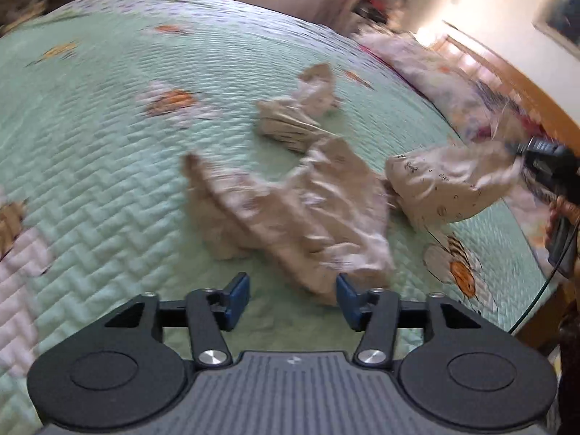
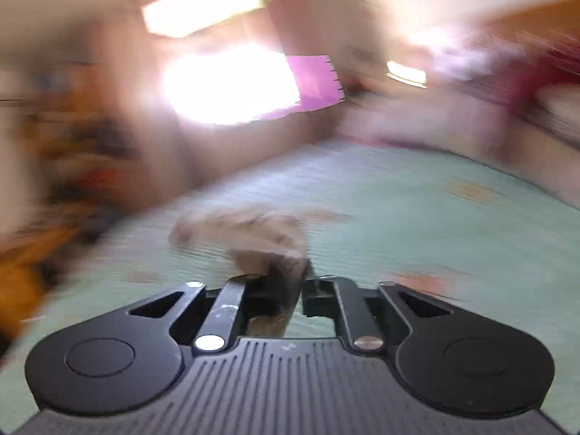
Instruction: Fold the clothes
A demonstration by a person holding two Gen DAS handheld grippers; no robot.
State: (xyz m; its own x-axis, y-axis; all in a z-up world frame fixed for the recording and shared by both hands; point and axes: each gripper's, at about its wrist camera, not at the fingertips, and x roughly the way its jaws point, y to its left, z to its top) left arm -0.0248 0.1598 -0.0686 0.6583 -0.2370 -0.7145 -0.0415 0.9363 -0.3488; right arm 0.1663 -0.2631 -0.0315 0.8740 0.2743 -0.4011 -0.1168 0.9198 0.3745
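The left hand-held gripper (image 1: 293,302) hovers low over the bed with its blue-padded fingers (image 1: 239,299) spread wide apart and nothing between them. Just ahead of its right finger lies a crumpled beige garment (image 1: 290,210), spread loosely on the green quilted bedspread (image 1: 90,152); the nearest fold of the cloth comes close to that finger, though motion blur makes it hard to say whether they touch. Farther back on the bed lies a second, smaller bunch of beige cloth (image 1: 301,108), apart from the first.

The right hand-held gripper (image 2: 302,290) is clenched on cloth: in its own view the jaws stand close together with a dark and beige wad pinched between them, and more beige fabric trails forward over the bedspread. From the left wrist view this same gripper appears at the right edge, black, held in a person's hand (image 1: 563,217), with a pale printed garment (image 1: 442,188) hanging from its tip and lifted off the bed, just right of the crumpled one.

At the head of the bed sit floral pillows (image 1: 427,69) against a wooden headboard (image 1: 536,98). The right wrist view is heavily blurred, with a bright window (image 2: 228,83) beyond.
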